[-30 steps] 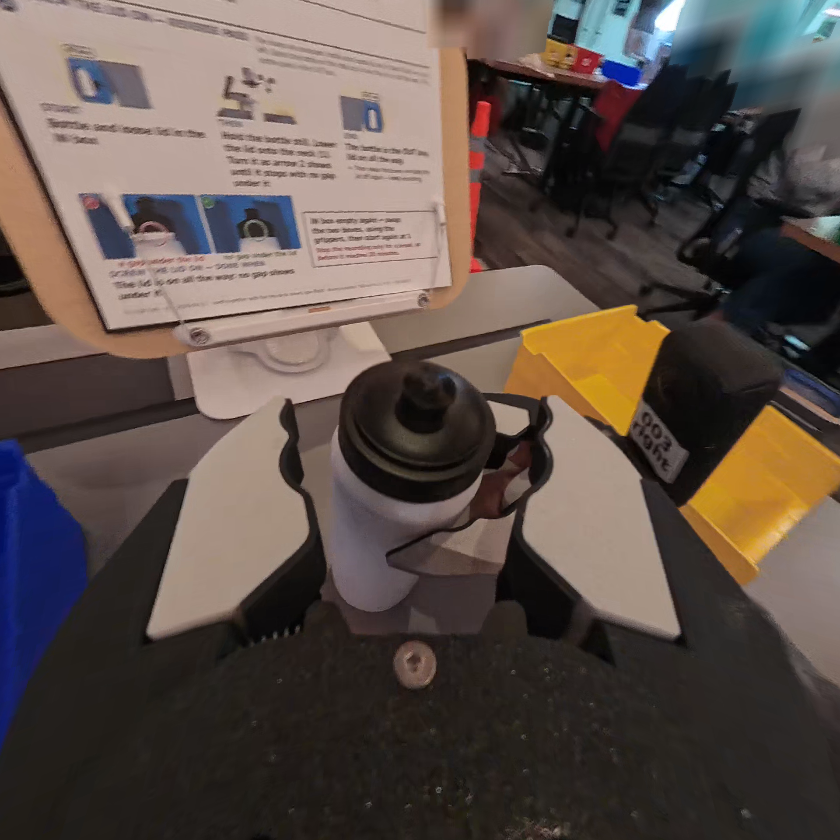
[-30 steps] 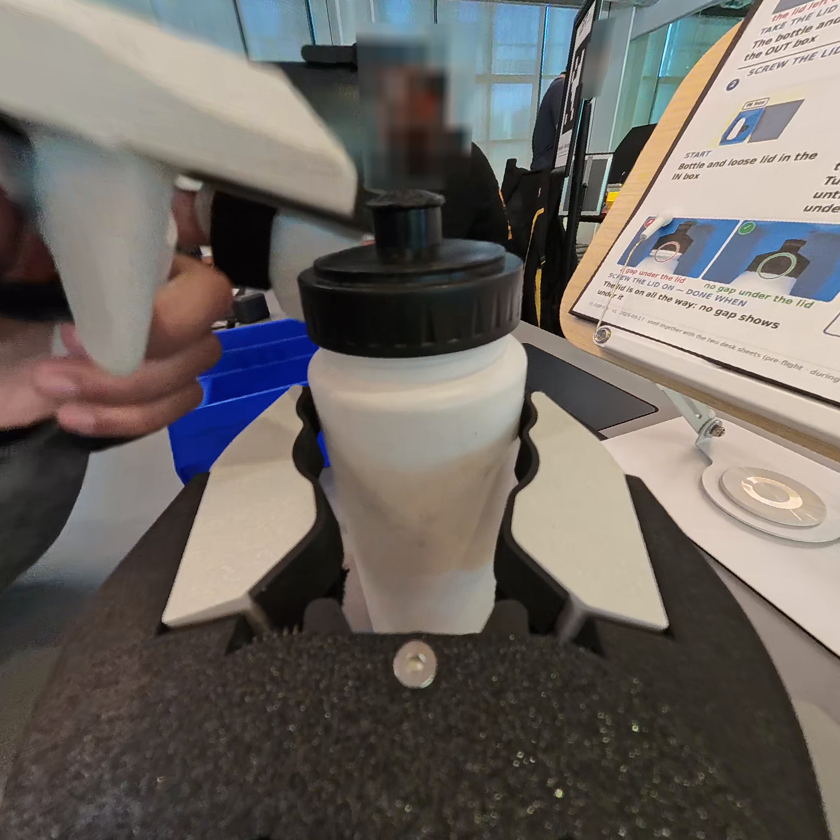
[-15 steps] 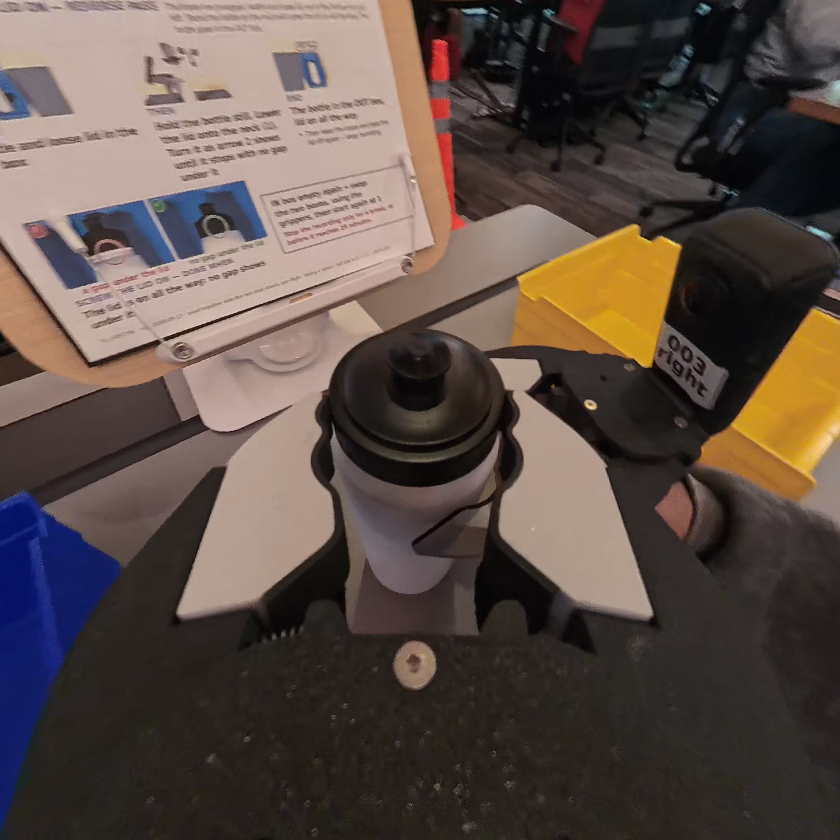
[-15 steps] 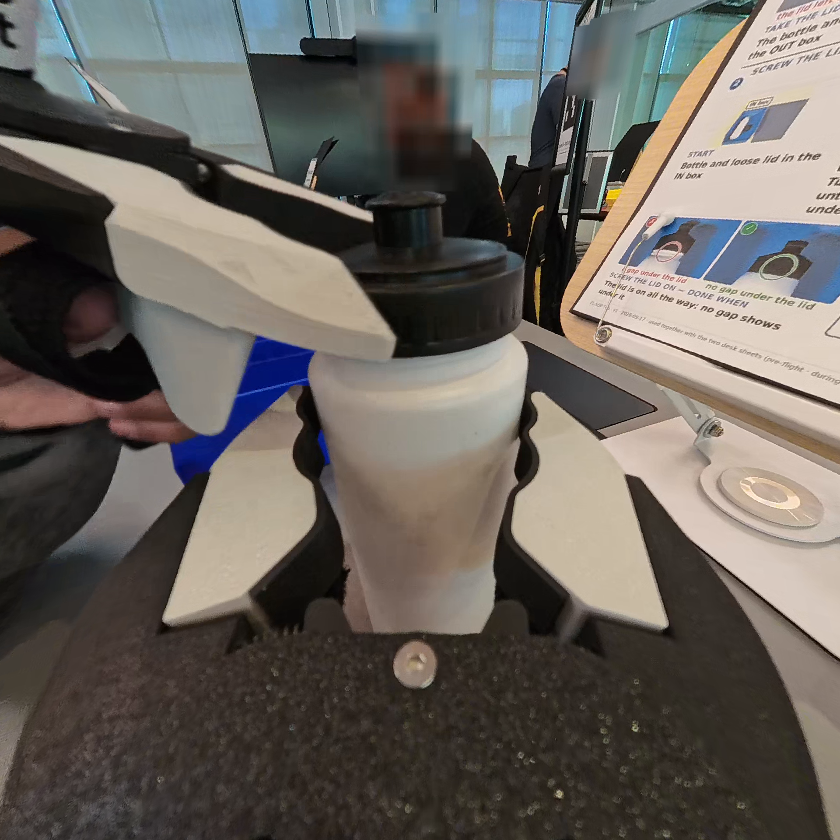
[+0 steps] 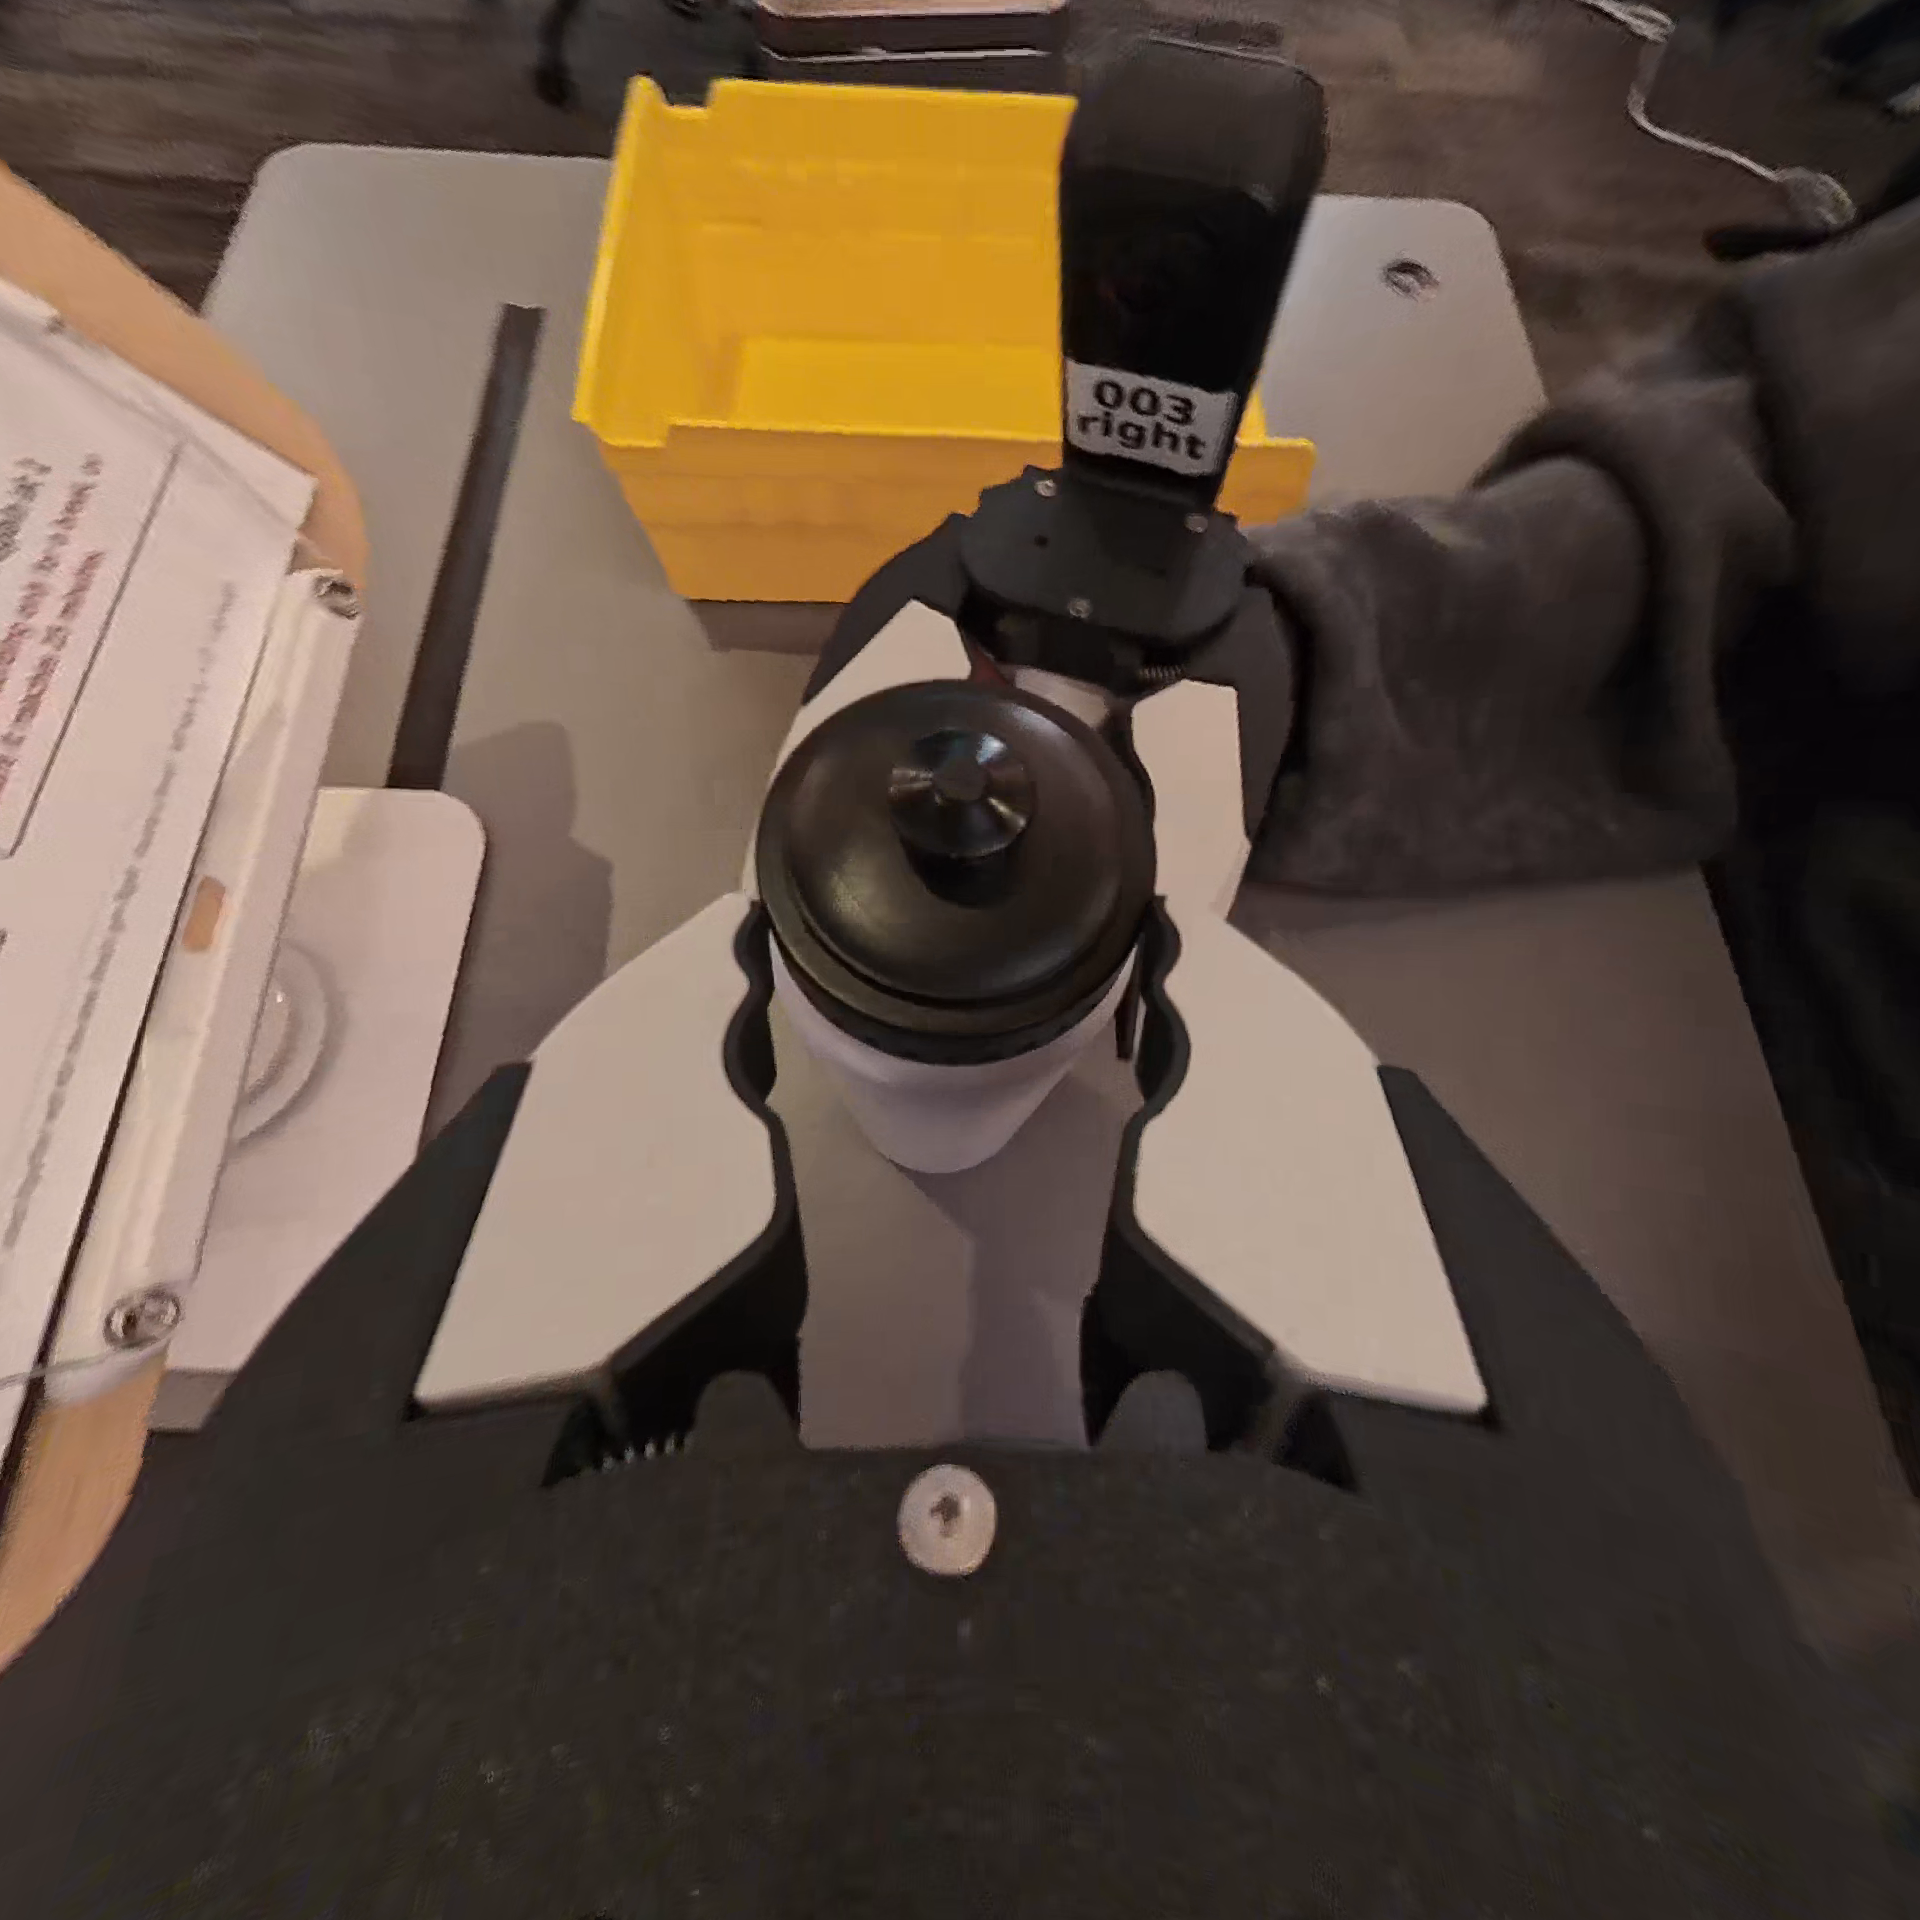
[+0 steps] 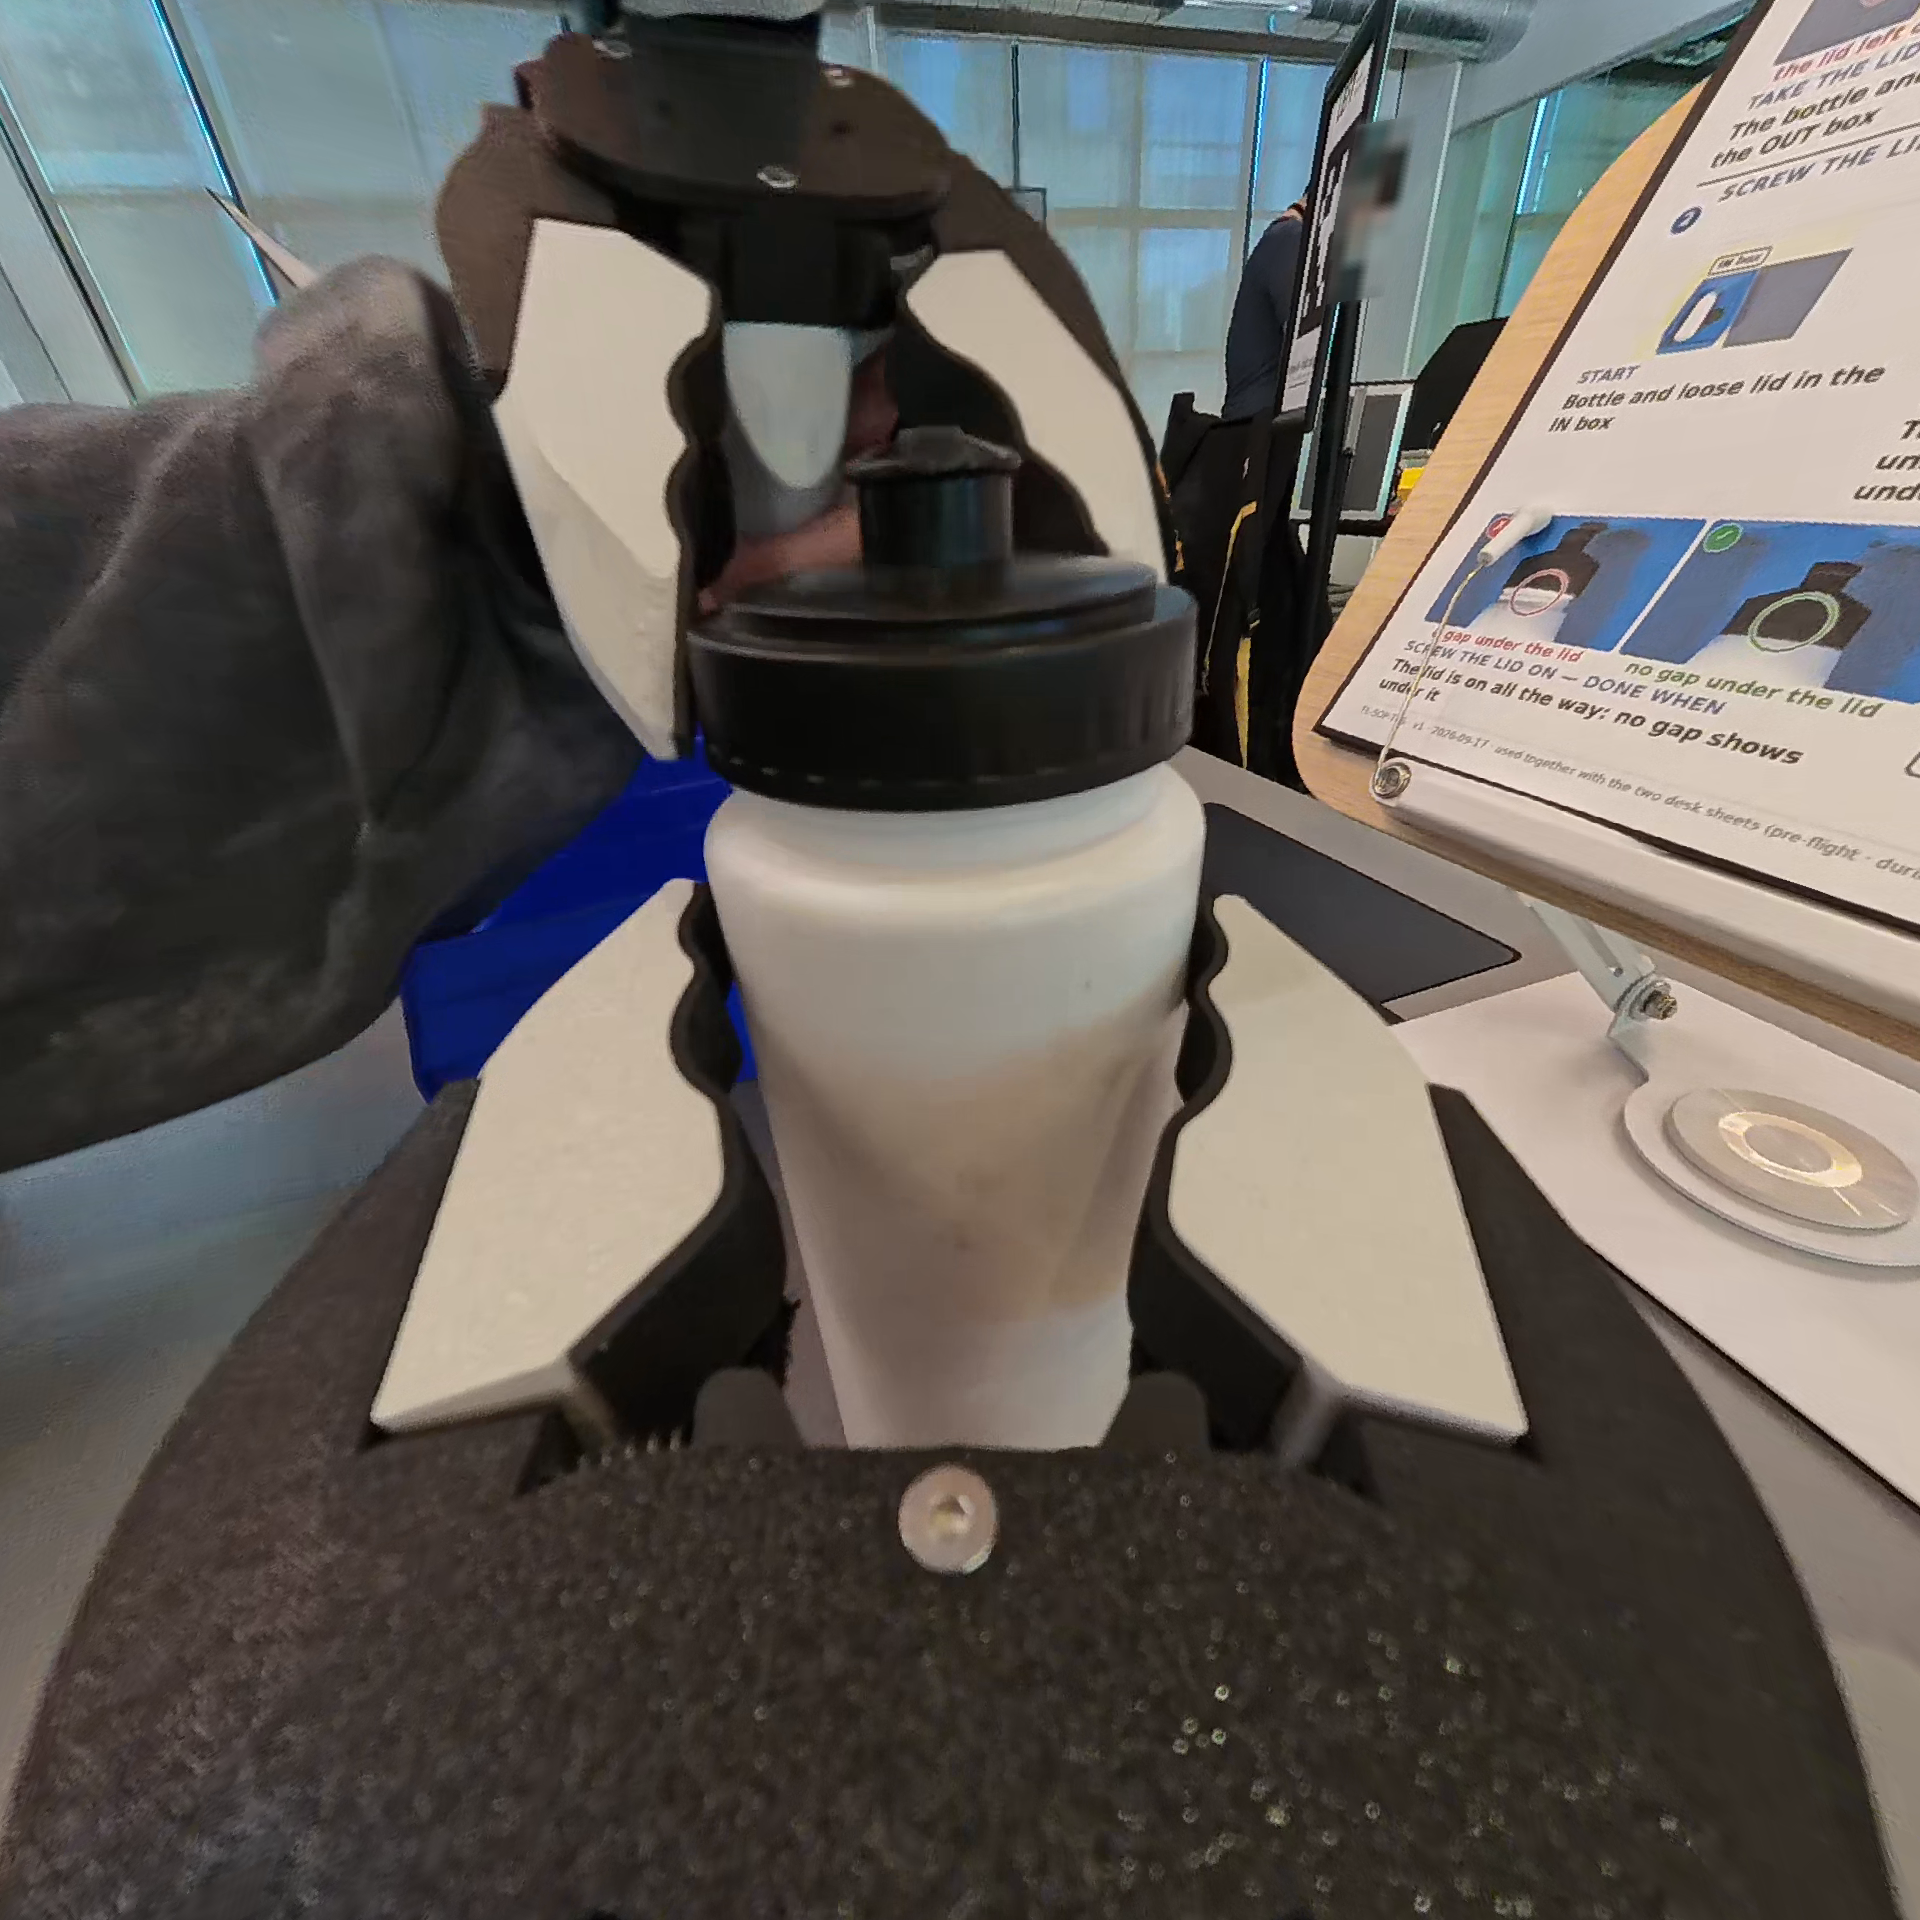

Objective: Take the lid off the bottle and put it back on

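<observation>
A white bottle (image 6: 956,1039) stands upright with its black lid (image 6: 935,707) on. My right gripper (image 6: 956,914) is shut on the bottle's body, one finger on each side. My left gripper (image 6: 904,644) comes down from above, its fingers (image 6: 613,499) on either side of the lid. In the left wrist view I look straight down on the lid (image 5: 951,873) and the bottle (image 5: 940,1101), and my left gripper (image 5: 951,925) is shut on the lid's rim. The right gripper's body (image 5: 1101,561) shows beyond the bottle, its fingertips hidden below the lid.
A yellow bin (image 5: 831,260) stands on the grey table (image 5: 1455,1039) behind the bottle. A blue bin (image 6: 582,883) sits behind the bottle in the right wrist view. An instruction board (image 6: 1662,520) on a stand (image 6: 1787,1164) stands close by. Grey sleeves (image 5: 1507,675) hold the grippers.
My left gripper has swung up from the lid's side to above it and now points straight down. The right gripper and the bottle have stayed still.
</observation>
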`<state>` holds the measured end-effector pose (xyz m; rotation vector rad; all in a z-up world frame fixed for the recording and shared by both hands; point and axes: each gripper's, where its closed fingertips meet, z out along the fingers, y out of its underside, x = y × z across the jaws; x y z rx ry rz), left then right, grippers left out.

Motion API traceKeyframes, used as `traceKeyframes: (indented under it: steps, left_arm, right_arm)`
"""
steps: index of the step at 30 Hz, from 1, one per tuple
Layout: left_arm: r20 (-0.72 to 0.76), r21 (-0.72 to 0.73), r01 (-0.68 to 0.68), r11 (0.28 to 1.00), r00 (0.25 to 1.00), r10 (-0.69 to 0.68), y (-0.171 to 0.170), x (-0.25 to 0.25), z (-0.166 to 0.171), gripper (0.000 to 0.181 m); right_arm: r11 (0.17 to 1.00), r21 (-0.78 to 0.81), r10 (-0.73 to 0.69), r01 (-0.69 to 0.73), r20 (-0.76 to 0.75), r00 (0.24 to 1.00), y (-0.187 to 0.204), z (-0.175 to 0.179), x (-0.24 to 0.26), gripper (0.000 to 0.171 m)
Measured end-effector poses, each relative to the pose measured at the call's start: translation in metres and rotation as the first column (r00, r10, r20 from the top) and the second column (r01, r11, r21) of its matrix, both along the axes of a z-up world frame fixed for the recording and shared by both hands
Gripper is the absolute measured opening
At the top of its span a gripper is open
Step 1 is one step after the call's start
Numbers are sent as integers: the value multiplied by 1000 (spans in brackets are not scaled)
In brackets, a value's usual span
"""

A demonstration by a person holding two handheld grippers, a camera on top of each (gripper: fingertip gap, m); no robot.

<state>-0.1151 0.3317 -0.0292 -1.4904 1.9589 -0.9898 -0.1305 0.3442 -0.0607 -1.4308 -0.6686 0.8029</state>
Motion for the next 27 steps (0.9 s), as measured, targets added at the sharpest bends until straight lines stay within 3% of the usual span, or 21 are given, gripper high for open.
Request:
traceKeyframes:
  steps: [5,10,13,16,20,22,25,27]
  left_arm:
    - [-3,-8,179,984,984,-179,0,0,0,67]
    - [66,-35,178,983,982,-175,-1,1,1,67]
    - [106,-130,29,991,994,-15,-4,3,6,72]
    - [182,-183,-206,961,954,239,-5,10,16,96]
    - [235,-203,-576,792,756,610,-6,13,16,97]
    - [248,-187,-726,662,617,747,-6,9,13,94]
    - [276,-142,-875,463,414,867,-4,-1,12,89]
    - [292,-144,-917,371,319,902,-3,-5,14,88]
  right_arm:
    - [1000,2,3,-3,-9,1000,0,0,0,84]
    - [1000,5,6,-6,-15,1000,0,1,1,84]
    - [1000,9,-1,1,-11,1000,0,1,0,84]
    - [1000,9,-7,7,-5,1000,0,0,-1,84]
    - [1000,11,-17,17,-1,1000,1,0,-2,84]
    - [1000,10,-25,25,4,1000,1,0,-3,84]
    - [999,6,-35,35,8,999,2,0,-3,84]
    - [999,5,-35,35,9,999,1,0,-2,84]
